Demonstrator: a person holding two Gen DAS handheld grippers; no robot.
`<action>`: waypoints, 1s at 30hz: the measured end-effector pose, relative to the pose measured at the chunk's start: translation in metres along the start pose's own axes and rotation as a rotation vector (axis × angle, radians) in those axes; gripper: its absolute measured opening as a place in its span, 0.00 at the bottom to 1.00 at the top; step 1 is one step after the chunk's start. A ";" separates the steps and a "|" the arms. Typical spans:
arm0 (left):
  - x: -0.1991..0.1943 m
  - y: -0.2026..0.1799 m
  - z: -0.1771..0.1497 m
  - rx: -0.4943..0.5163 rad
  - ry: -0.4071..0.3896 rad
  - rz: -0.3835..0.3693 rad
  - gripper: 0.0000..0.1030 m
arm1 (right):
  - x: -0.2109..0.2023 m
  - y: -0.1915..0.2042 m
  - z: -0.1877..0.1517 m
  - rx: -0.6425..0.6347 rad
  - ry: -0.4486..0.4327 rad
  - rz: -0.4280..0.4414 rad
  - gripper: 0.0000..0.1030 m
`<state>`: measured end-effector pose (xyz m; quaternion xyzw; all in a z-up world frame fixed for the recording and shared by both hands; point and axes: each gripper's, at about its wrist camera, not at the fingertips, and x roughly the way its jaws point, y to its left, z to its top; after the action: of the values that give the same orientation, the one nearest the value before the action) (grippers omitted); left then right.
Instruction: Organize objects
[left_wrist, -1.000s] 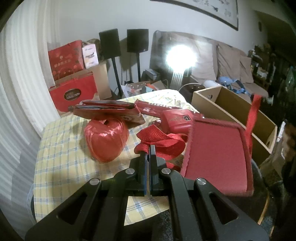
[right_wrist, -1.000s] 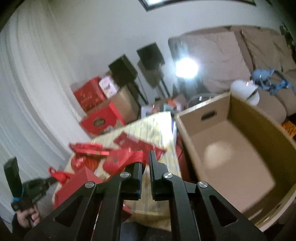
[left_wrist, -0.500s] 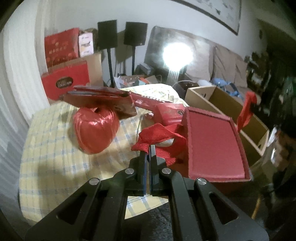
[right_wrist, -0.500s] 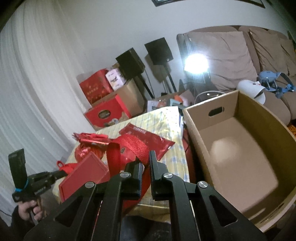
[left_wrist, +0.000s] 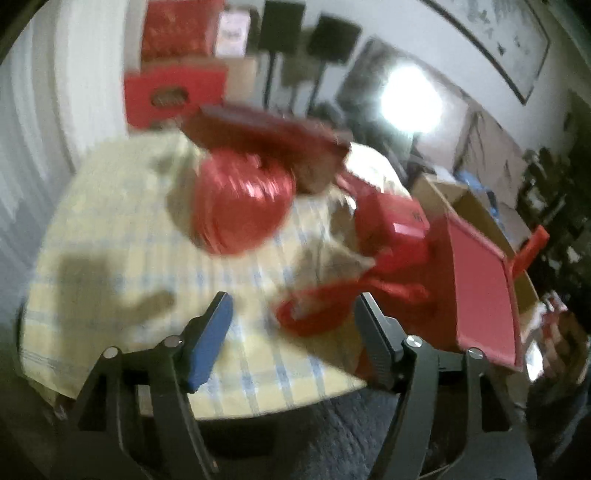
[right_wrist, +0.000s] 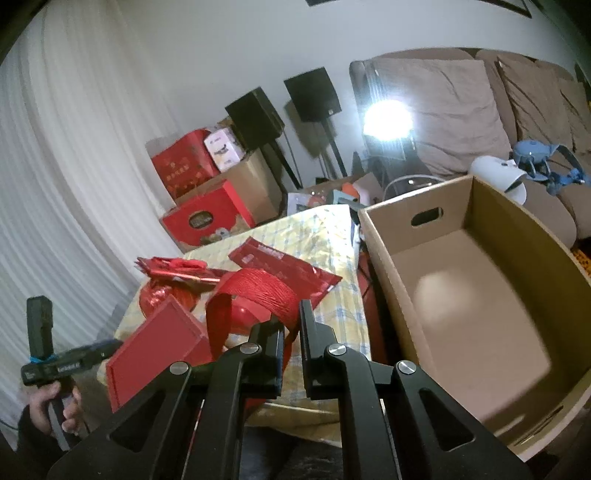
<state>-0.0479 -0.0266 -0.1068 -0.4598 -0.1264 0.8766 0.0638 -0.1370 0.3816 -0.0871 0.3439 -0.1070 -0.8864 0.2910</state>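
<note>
Left gripper (left_wrist: 293, 325) was pitched down over the near edge of the counter (left_wrist: 110, 236), jaws opening with nothing pinched between them. The red ribbon handle (left_wrist: 314, 314) lay loose on the checked cloth just inside the right jaw, lower middle of the left wrist view. That whole view was blurry.

Right gripper (right_wrist: 291, 321) was angled down more gently, jaws clenched on the other red ribbon strap (right_wrist: 258, 291), which looped up over them at centre frame. In the lower left of the right wrist view a hand (right_wrist: 51, 406) gripped the left tool's handle.

The flat red gift box (right_wrist: 155, 347) sat tilted at the counter's near edge, partly overhanging it. The shiny red ball of string (left_wrist: 240, 206) was further in, middle of the left view, with a dark red packet (left_wrist: 273, 140) resting on top of it.

Open room: the cardboard box (right_wrist: 480, 295) at right was empty, right up against the counter's side.
</note>
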 end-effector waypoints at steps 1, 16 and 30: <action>0.005 0.000 -0.003 -0.004 0.034 -0.039 0.64 | 0.002 -0.001 -0.001 0.002 0.005 -0.002 0.07; 0.042 -0.033 -0.025 0.199 0.080 0.037 0.64 | 0.018 0.003 -0.009 -0.014 0.062 -0.007 0.08; 0.067 -0.005 -0.002 0.192 -0.023 0.213 0.05 | 0.016 -0.004 -0.003 -0.007 0.060 -0.037 0.08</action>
<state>-0.0846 -0.0057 -0.1594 -0.4522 0.0069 0.8918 0.0125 -0.1459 0.3752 -0.0993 0.3712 -0.0889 -0.8813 0.2787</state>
